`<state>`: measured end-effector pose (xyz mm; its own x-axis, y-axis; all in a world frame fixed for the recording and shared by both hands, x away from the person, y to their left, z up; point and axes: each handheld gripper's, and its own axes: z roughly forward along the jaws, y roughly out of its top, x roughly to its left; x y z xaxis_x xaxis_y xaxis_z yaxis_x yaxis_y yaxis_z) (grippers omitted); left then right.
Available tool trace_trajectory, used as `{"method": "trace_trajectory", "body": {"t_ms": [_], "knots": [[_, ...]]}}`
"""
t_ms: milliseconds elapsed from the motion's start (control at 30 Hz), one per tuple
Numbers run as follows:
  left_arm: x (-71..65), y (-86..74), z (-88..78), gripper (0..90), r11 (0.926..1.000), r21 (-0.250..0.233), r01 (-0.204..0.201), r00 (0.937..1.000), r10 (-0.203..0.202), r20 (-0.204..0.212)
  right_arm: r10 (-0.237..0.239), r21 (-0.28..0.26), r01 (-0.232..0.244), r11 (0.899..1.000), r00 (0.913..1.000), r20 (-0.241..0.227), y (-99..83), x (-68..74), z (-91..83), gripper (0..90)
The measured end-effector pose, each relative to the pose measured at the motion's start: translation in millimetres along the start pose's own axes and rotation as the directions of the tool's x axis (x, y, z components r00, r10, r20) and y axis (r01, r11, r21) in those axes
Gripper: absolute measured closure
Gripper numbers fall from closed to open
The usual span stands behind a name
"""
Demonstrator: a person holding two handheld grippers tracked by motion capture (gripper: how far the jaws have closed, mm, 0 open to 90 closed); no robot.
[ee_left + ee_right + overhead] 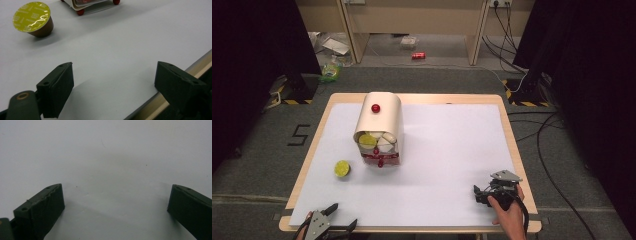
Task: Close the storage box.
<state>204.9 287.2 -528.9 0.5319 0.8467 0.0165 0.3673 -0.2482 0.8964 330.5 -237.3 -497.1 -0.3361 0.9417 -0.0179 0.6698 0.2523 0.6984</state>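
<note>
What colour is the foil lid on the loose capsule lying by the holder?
Yellow-green foil lid on a brown capsule; the left gripper view shows it best.

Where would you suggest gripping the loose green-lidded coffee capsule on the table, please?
Grip the capsule across its brown tapered body, just behind the wide foil rim, coming from the near left edge with the open left claw: it lies tipped on its side, foil facing that claw.

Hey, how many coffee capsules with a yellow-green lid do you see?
2: one capsule lies loose on the white sheet, another capsule sits inside the dispenser. More may be hidden inside.
</note>
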Motion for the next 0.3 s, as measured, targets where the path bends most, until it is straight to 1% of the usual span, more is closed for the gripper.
{"method": "trace_trajectory", "body": {"t_ms": [33,133,167,300], "knots": [[0.8,-0.3,-0.3,14.9,1.0000,0.003,0.009,0.9999,-0.009,0.007,0.000,0.000,0.000,1.000,1.0000,0.001,0.0,0.1,0.0,1.1],[1.7,-0.1,0.1,14.5,0.9998,0.009,0.016,0.9998,-0.016,0.010,-0.001,-0.001,0.001,1.000,1.0000,0.001,0.0,0.2,-0.1,1.2],[3.2,-0.2,0.7,14.2,0.9994,0.011,0.034,0.9993,-0.034,0.016,0.000,0.000,0.000,1.000,1.0000,0.001,0.0,0.1,-0.1,1.2],[4.0,-0.3,0.7,14.4,0.9991,0.013,0.039,0.9990,-0.039,0.022,-0.001,0.000,0.001,1.000,1.0000,0.000,0.0,0.1,0.0,1.2]]}}
